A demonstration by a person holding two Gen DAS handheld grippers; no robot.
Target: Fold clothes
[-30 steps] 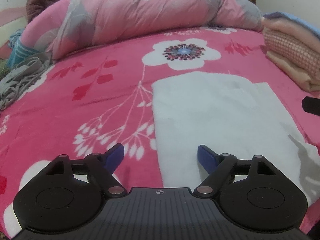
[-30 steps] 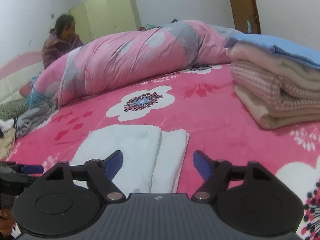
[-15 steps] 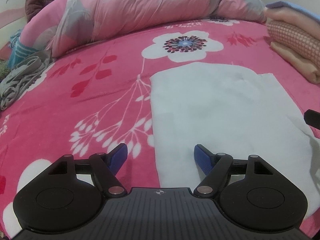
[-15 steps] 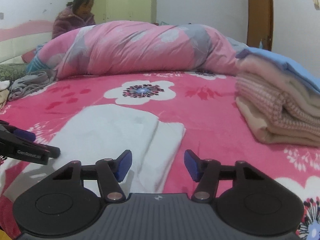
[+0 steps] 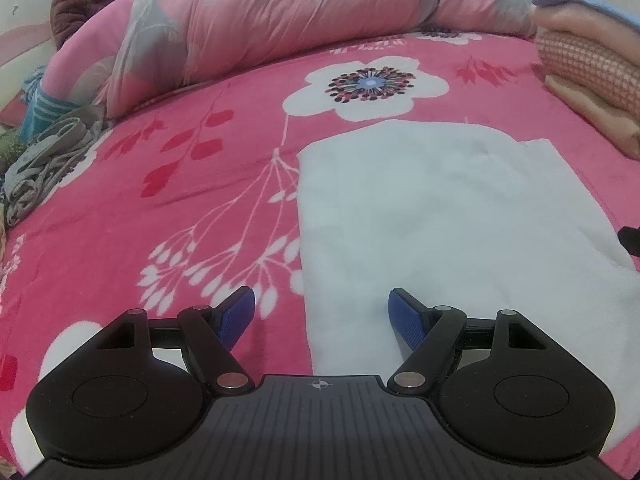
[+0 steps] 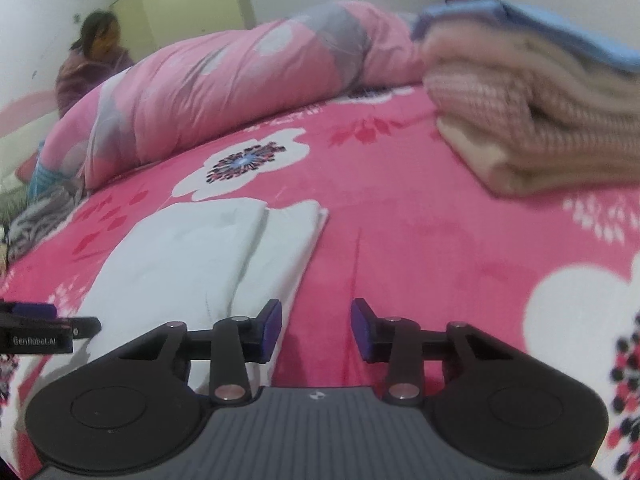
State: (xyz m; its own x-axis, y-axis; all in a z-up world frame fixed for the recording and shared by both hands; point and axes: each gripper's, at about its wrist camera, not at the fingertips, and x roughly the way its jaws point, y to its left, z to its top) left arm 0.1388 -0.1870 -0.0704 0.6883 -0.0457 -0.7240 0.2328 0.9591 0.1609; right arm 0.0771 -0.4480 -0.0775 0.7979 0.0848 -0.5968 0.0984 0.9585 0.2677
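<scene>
We see a white folded garment [image 5: 440, 216] lying flat on a bed with a pink floral blanket [image 5: 180, 208]. Its cloth is plain and soft-looking, with no print. In the right wrist view the same garment [image 6: 192, 256] shows a raised upper layer and a narrower strip along its right side, with a fold line between them. Its long axis runs away from us toward the rolled pink quilt [image 5: 280, 24] at the far side of the bed, and its near end reaches down beside our tools.

The only writing we can read is "GenRobot.AI" on the side of the left tool, where it shows at the left edge of the right wrist view.

Our left tool [image 5: 322, 306] is spread wide, straddling the garment's left edge: one finger is over the blanket, the other over the white cloth, with nothing pinched. Our right tool [image 6: 316, 326] is closing, its jaws partly drawn in, over bare pink blanket just right of the garment's edge; nothing is between them.

A stack of folded blankets [image 6: 540, 120] sits to the right, well apart from the garment. A gray crumpled garment [image 5: 44, 164] lies at the bed's left edge. A person [image 6: 92, 64] sits beyond the quilt.
</scene>
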